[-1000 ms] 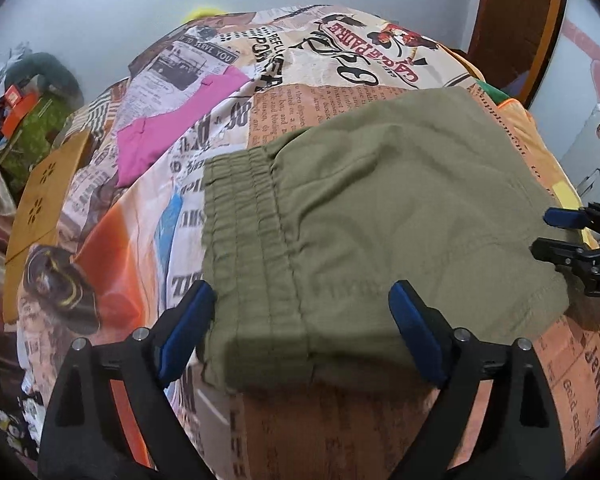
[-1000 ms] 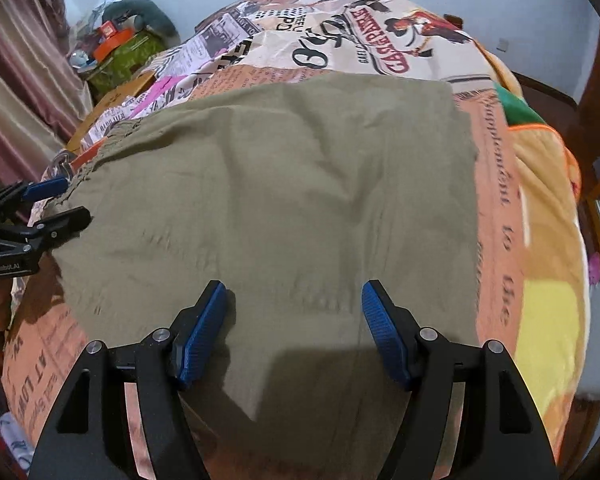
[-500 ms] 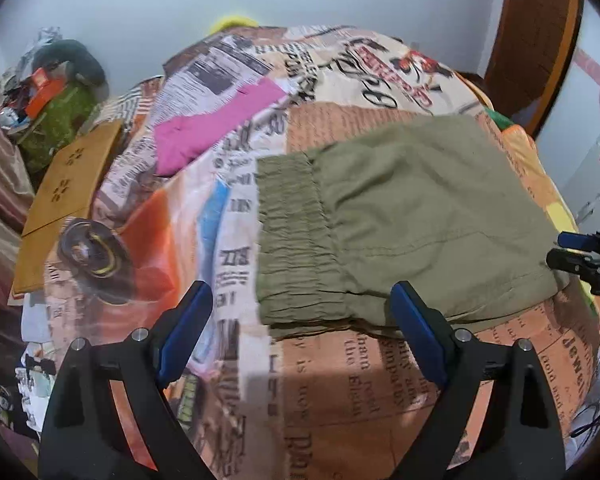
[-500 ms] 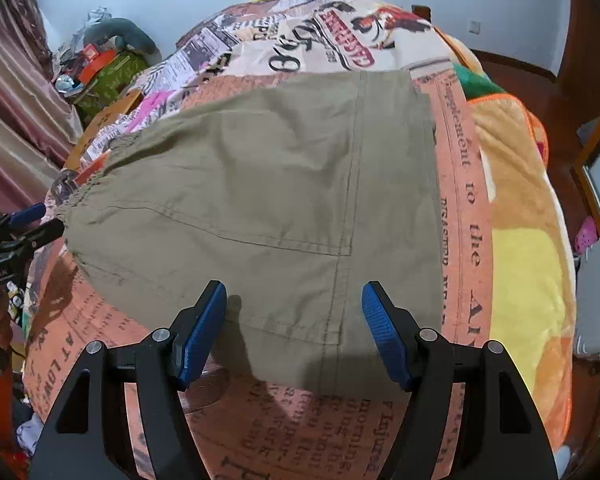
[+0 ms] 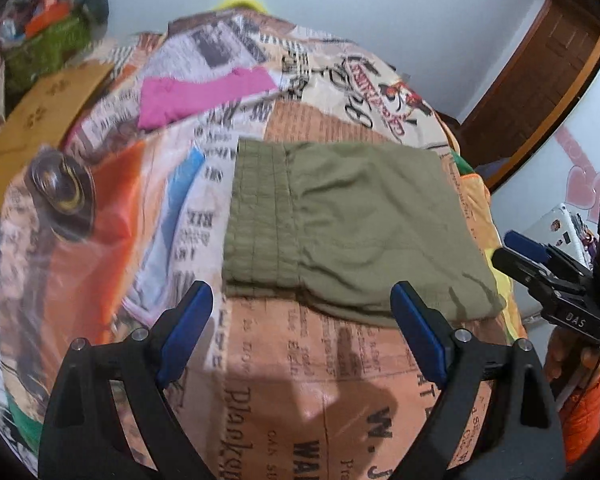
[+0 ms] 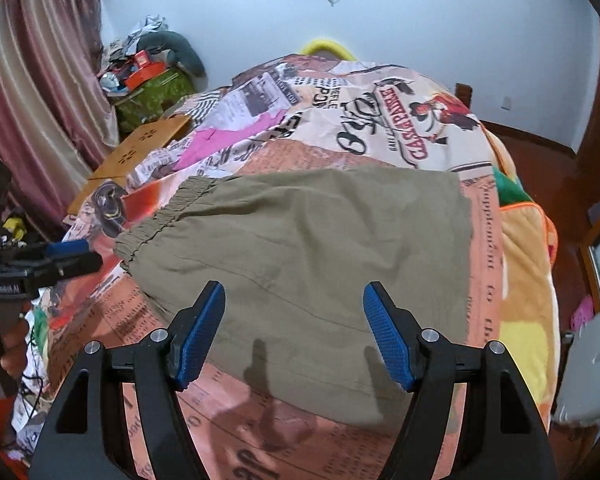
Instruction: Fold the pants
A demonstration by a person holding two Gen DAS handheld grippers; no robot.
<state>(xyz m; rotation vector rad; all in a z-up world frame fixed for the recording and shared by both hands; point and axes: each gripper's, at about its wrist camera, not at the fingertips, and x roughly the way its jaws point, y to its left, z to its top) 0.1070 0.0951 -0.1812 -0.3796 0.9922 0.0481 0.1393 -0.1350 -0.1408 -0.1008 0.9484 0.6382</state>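
At the far left a cardboard box point(image 6: 140, 148) sat beside the bed point(image 6: 528, 264), and a pink garment point(image 5: 196, 94) lay on the newspaper-print bedspread point(image 5: 308, 380) farther back. The left tool point(image 5: 300, 332) hung over the near edge of the bed with its blue pads spread wide and nothing between them — clear of the cloth. Just beyond it lay the pants point(image 5: 360, 224): olive green, folded into a compact, roughly rectangular bundle, flat on the bedspread. Their gathered elastic waistband point(image 5: 256, 216) ran along the left side, ribbed with stitching, while the smoother fabric to the right showed soft creases and a slightly ragged near edge. The right tool point(image 6: 296, 336) hovered above the near part of the pants — its pads also wide apart, gripping nothing, casting shadows on the cloth. An orange-and-yellow blanket point(image 6: 524, 280) hung off the right side.
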